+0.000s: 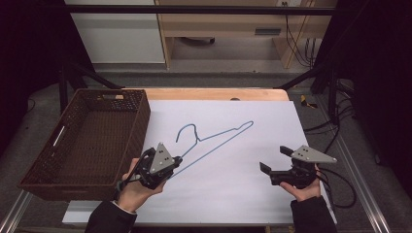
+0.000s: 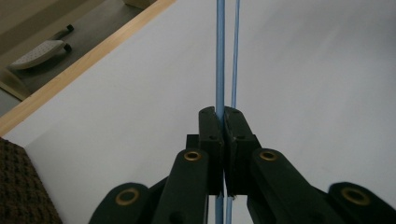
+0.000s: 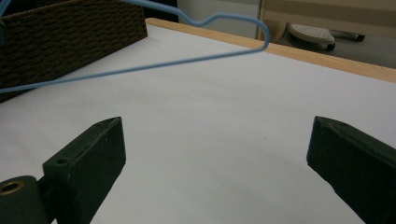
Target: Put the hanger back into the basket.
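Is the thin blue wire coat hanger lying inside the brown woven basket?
No, the thin blue wire coat hanger is over the white sheet, beside the brown woven basket, pinched by the left gripper.

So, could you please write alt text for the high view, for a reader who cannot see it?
The left tool is shut on one end of a blue wire hanger above a white sheet on the table. The right tool, held apart from the hanger, has open jaws with nothing between them. A brown woven basket sits at the table's left edge.
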Tool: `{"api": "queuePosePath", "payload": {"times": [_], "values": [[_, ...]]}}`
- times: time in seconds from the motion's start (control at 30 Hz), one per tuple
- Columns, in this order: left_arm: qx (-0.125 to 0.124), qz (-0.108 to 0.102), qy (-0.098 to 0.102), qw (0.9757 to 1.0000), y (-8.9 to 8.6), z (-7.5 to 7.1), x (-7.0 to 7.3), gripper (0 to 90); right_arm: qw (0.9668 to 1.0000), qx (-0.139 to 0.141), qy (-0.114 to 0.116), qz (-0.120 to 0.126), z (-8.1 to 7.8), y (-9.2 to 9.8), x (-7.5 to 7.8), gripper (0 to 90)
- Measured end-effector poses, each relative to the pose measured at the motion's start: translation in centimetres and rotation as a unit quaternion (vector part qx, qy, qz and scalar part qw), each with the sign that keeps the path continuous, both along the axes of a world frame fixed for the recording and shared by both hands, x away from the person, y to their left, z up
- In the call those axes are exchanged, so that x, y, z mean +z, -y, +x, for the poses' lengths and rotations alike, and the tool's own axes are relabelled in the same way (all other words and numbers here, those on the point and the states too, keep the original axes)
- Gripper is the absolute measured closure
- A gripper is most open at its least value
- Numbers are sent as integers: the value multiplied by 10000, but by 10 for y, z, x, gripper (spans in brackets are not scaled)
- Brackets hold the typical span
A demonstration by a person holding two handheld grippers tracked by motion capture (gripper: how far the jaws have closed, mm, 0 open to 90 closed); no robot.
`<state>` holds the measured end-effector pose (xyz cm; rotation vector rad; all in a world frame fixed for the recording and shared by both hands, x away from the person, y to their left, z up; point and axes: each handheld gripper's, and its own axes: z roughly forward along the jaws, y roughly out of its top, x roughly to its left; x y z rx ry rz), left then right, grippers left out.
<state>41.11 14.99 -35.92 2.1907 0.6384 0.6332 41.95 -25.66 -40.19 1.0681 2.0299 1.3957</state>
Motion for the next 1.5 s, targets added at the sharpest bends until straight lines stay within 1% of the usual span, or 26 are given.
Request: {"api": "queuePosePath", "payload": {"times": [0.17, 0.27, 0.33, 0.37, 0.47, 0.5, 0.6, 0.63, 0.67, 0.7, 0.77, 0.93, 1.0, 1.03, 1.07, 1.1, 1.13, 1.27, 1.37, 1.4, 1.43, 1.5], "values": [[33, -270, 6, 9996, -9, 0, 14, 873, 10000, 16, 2, -25, -2, -1, 0, 46], [36, -337, -17, 9994, -14, 1, 23, 873, 10000, 3, 0, -41, -2, 0, -1, 45], [34, -331, -21, 9994, -17, 3, 30, 873, 10000, -1, -2, -50, -2, -1, -1, 45], [14, -287, -49, 9996, -20, 4, 33, 873, 10000, 3, 4, -61, -1, -1, -1, 45], [36, -340, -100, 9994, -25, 7, 42, 873, 10000, 11, -23, -77, -1, -1, -2, 44], [62, -317, -101, 9994, -27, 8, 46, 873, 10000, 20, -12, -84, -1, -2, -2, 44], [117, -344, -112, 9993, -31, 11, 55, 873, 10000, 25, -15, -91, -1, -2, -2, 45], [112, -314, -110, 9994, -33, 11, 57, 873, 10000, 23, -19, -88, -1, -2, -2, 45], [133, -359, -128, 9992, -34, 12, 60, 873, 10000, 27, -22, -87, -1, -2, -2, 45], [149, -313, -110, 9993, -36, 13, 64, 873, 10000, 25, -25, -89, -1, -2, -2, 45], [180, -339, -133, 9992, -39, 15, 69, 873, 10000, 19, -27, -93, 0, -2, -2, 45], [243, -278, -122, 9992, -46, 20, 83, 874, 9999, 31, -37, -95, 0, -1, -2, 45], [265, -224, -46, 9994, -49, 22, 90, 873, 10000, 28, -26, -90, 0, -1, -2, 45], [284, -155, -73, 9994, -51, 23, 95, 873, 10000, 24, -32, -86, 0, -1, -2, 45], [286, -165, -75, 9994, -53, 23, 97, 873, 10000, 17, -35, -78, 0, -1, -2, 45], [282, -220, -98, 9993, -55, 24, 101, 873, 10000, 16, -36, -74, 0, -1, -2, 45], [290, -203, -85, 9993, -56, 24, 104, 873, 10000, 17, -37, -75, 0, -1, -2, 45], [415, -145, -15, 9990, -66, 27, 116, 873, 10000, 19, -27, -80, 0, -1, -1, 45], [551, -125, 15, 9984, -73, 30, 121, 873, 10000, 12, -28, -75, 0, -1, -1, 44], [607, -154, 31, 9980, -76, 31, 122, 873, 10000, 9, -38, -71, 0, -1, -1, 45], [650, -103, 38, 9978, -81, 32, 124, 873, 10000, 12, -30, -74, 0, -1, -1, 45], [727, -153, 49, 9972, -87, 34, 124, 873, 10000, 13, -36, -69, -1, 0, -1, 44]]}}
